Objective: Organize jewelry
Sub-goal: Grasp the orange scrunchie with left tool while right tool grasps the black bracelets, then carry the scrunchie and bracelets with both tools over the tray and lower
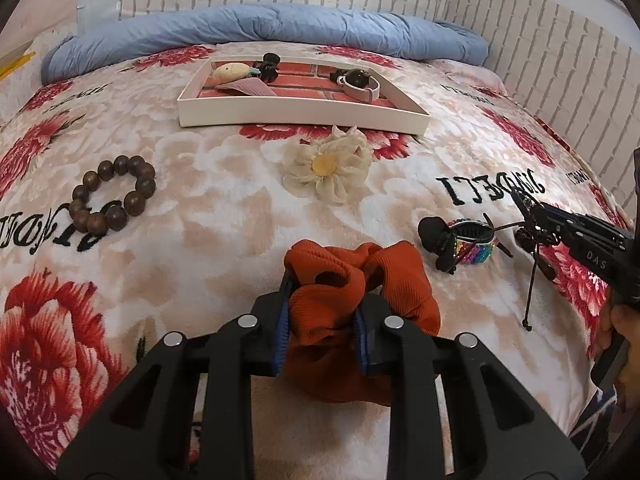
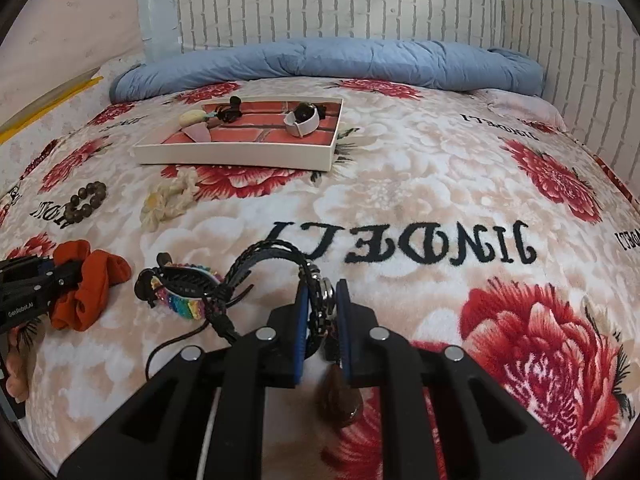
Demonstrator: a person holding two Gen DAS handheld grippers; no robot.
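My left gripper [image 1: 322, 300] is shut on an orange scrunchie [image 1: 352, 284], low over the bed; the scrunchie also shows in the right wrist view [image 2: 90, 284]. My right gripper [image 2: 322, 300] is shut on a black braided cord bracelet [image 2: 272, 258] with a brown pendant [image 2: 340, 400] hanging below; the right gripper also shows in the left wrist view [image 1: 520, 200]. A rainbow sequin hair claw [image 1: 464, 240] lies between the grippers. A wooden bead bracelet [image 1: 114, 194] and a cream fabric flower [image 1: 328, 168] lie on the bed. A white tray [image 1: 296, 114] at the back holds a watch [image 1: 358, 82], a black clip and other pieces.
The floral blanket [image 2: 440, 184] covers the bed. A rolled blue quilt [image 1: 260, 28] lies along the back against a white brick-pattern wall [image 2: 340, 4]. The wall also runs along the right side.
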